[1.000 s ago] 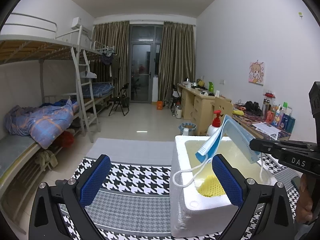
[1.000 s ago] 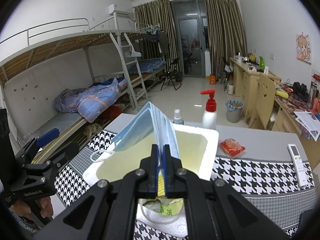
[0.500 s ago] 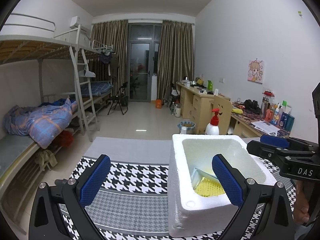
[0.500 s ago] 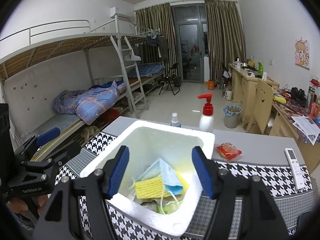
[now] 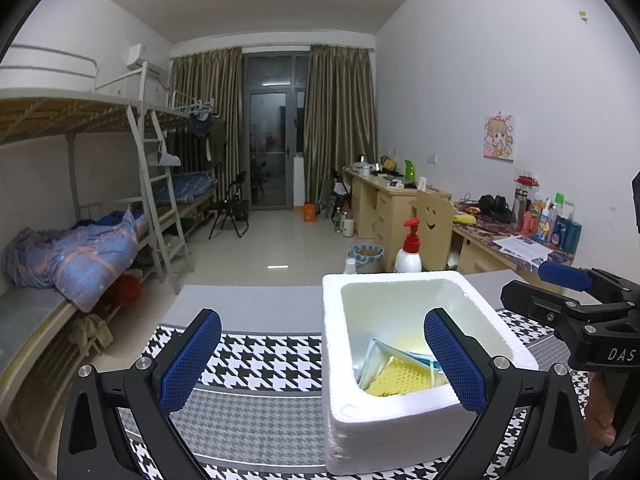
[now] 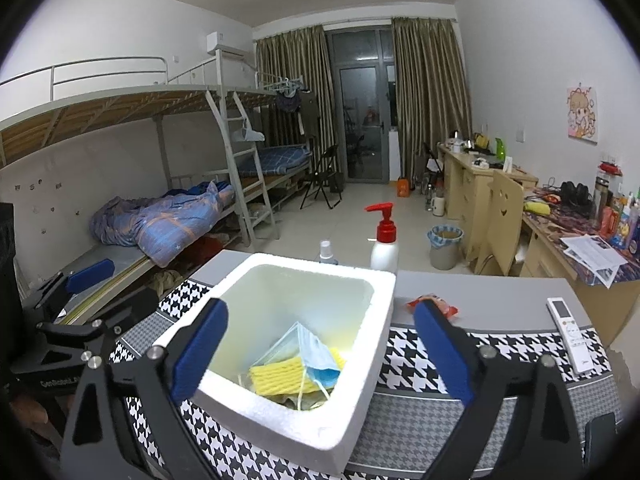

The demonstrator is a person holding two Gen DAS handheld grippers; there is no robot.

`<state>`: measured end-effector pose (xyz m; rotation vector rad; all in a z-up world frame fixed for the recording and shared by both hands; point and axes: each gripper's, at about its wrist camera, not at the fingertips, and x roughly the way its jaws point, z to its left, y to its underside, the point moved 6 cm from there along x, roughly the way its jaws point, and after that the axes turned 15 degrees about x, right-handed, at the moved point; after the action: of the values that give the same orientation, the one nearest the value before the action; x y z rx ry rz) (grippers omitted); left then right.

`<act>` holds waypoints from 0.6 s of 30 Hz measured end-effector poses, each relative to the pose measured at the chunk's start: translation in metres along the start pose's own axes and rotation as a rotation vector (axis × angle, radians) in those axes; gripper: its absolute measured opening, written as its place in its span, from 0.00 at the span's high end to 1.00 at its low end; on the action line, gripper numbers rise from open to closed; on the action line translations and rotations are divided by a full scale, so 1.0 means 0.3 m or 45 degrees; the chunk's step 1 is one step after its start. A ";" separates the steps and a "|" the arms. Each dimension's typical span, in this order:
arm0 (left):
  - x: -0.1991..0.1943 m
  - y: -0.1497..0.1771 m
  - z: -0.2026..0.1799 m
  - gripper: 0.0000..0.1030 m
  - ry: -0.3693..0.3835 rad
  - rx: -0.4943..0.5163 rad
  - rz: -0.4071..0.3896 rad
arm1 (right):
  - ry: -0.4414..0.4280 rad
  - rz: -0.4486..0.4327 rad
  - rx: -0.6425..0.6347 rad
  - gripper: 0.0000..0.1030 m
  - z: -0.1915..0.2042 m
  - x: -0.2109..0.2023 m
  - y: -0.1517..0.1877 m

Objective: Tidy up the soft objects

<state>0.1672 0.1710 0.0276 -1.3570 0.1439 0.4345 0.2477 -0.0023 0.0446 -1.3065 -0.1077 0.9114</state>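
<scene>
now both your tools hang wide open and empty: the face mask (image 6: 308, 350) lies on the yellow sponge (image 6: 280, 374) inside the foam box (image 6: 362, 368), below and between your right gripper (image 6: 320, 354) fingers, so this drop looks done. next, you'd seek another soft item, perhaps the red packet (image 6: 434, 306) just past your right finger. only the right view shows it; from your left gripper (image 5: 322, 362) it is hidden.
</scene>
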 end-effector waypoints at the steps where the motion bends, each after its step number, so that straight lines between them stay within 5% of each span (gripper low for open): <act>1: -0.003 -0.003 -0.002 0.01 0.002 -0.004 -0.006 | -0.004 -0.005 0.001 0.06 -0.001 -0.006 -0.002; 18: -0.048 -0.048 -0.112 0.01 0.087 0.032 -0.055 | 0.054 -0.103 0.061 0.05 -0.078 -0.143 -0.005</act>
<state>0.1644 0.1334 0.0385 -1.3486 0.1758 0.3491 0.2330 -0.0475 0.0564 -1.2670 -0.1043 0.8127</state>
